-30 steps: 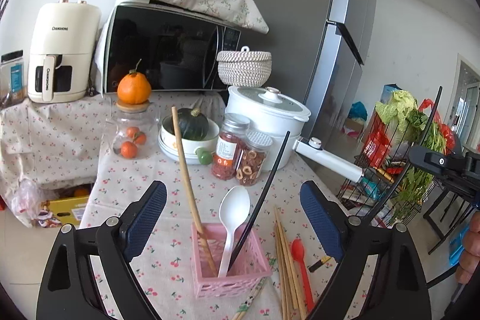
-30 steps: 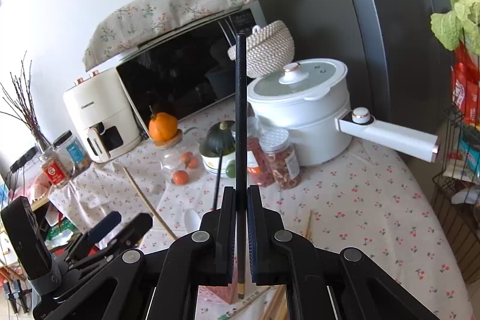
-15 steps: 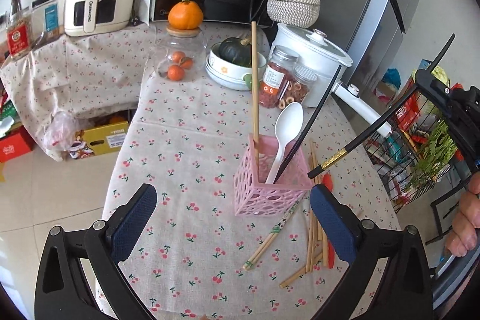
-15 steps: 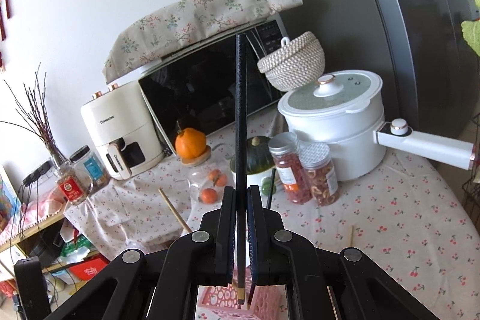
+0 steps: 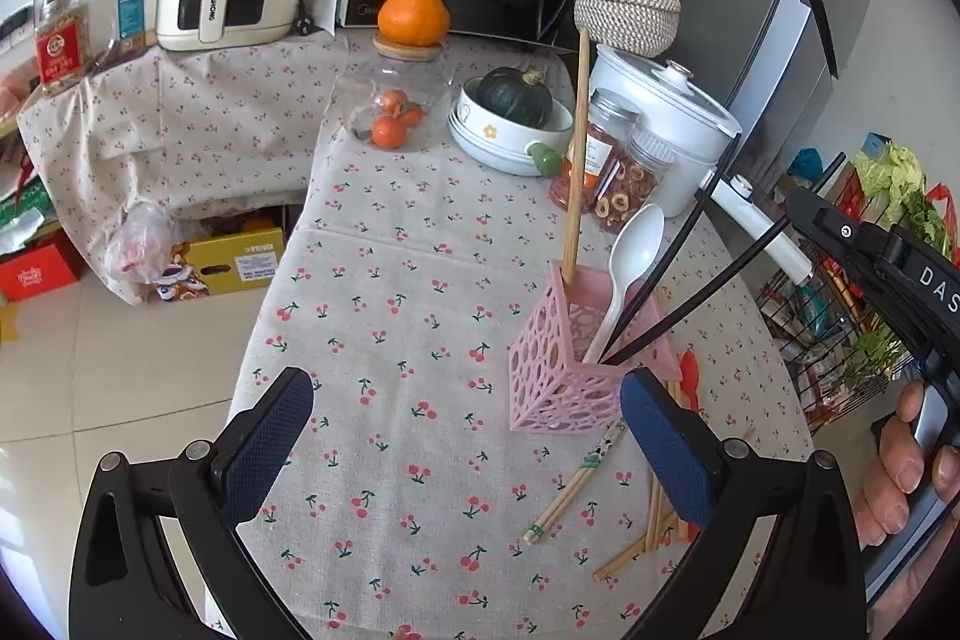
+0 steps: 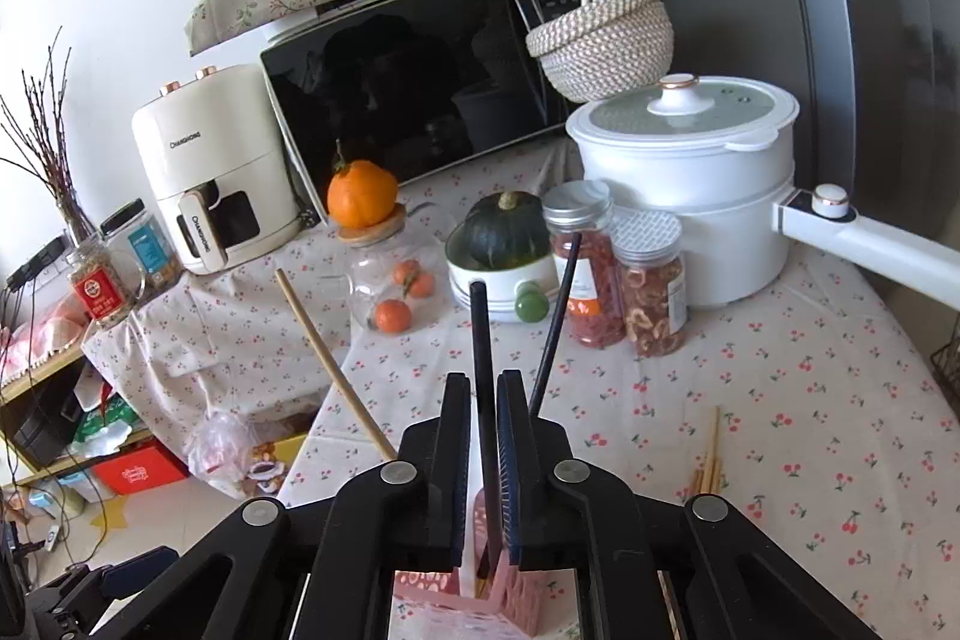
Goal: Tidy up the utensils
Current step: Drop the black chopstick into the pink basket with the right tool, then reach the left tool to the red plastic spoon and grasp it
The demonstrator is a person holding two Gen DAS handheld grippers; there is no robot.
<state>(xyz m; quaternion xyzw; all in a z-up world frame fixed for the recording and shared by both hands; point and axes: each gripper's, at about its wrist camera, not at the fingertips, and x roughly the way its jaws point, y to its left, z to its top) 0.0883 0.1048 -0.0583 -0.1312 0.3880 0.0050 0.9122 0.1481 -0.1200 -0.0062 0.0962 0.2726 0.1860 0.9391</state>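
A pink perforated holder (image 5: 564, 370) stands on the cherry-print tablecloth (image 5: 390, 340) and holds a wooden chopstick (image 5: 575, 172), a white spoon (image 5: 630, 262) and a black chopstick (image 5: 681, 244). A second black chopstick (image 6: 482, 340) runs down between the pads of my right gripper (image 6: 483, 382). Those jaws are opening, and the stick's lower end rests inside the holder (image 6: 522, 598). My left gripper (image 5: 465, 418) hangs wide open and empty in front of the holder. A patterned chopstick pair (image 5: 576, 484), wooden chopsticks (image 5: 654, 514) and a red spoon (image 5: 690, 376) lie loose to the right.
Behind the holder stand two snack jars (image 5: 612, 172), a white pot (image 5: 666, 112) with a long handle, a bowl with a green squash (image 5: 516, 100) and a glass jar of oranges (image 5: 396, 112). A microwave, air fryer and fridge line the back. The table edge drops off on the left.
My right gripper came over the holder and its jaws parted a little; the black chopstick slid down through them into the holder. My left gripper tilted down, with the holder now ahead on its right.
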